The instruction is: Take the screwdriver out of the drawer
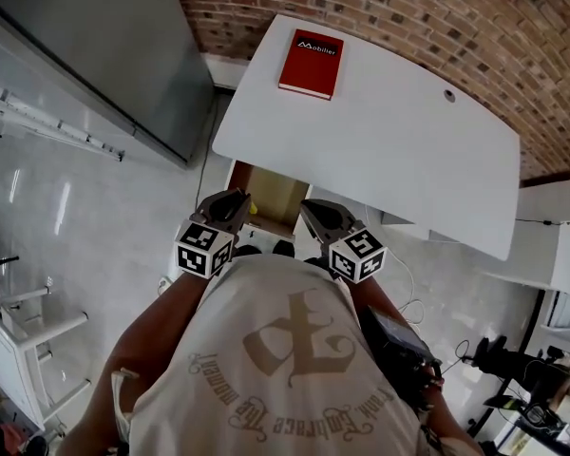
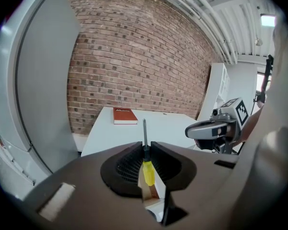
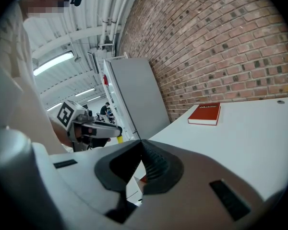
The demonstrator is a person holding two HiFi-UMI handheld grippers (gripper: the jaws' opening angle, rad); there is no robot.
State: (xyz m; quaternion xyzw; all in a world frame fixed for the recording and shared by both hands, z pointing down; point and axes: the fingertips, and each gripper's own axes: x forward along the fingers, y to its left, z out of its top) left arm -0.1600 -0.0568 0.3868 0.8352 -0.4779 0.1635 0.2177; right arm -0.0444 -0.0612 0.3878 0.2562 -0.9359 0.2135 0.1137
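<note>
**A:** Left gripper (image 2: 145, 146) first. Closed on anything?

**B:** Closed to a narrow gap on the screwdriver (image 2: 147, 170). Pads pinching the yellow handle, with the metal shaft poking out past the tips toward the table (image 1: 399, 160).

**A:** And the right gripper (image 3: 140, 143)?

**B:** Shut tip to tip, with nothing between the jaws. Held up beside the left one, near the table edge.

**A:** Screwdriver in the drawer (image 1: 271, 194) or out?

**B:** Out. Held in the air above it, higher than the tabletop, judging by the left gripper view. Drawer open under the table edge, between the two grippers in the head view.

**A:** Anything hidden or hard to read?

**B:** Quite a bit. Only a sliver of yellow handle visible from the head view. Lower end of the handle lost behind the jaw bodies. Drawer largely covered by the grippers and the shirt (image 1: 285, 369), so contents impossible to make out. Both arms mostly hidden behind the shirt. Red book (image 1: 311, 63) at the far end of the table, well apart from both grippers.
</note>
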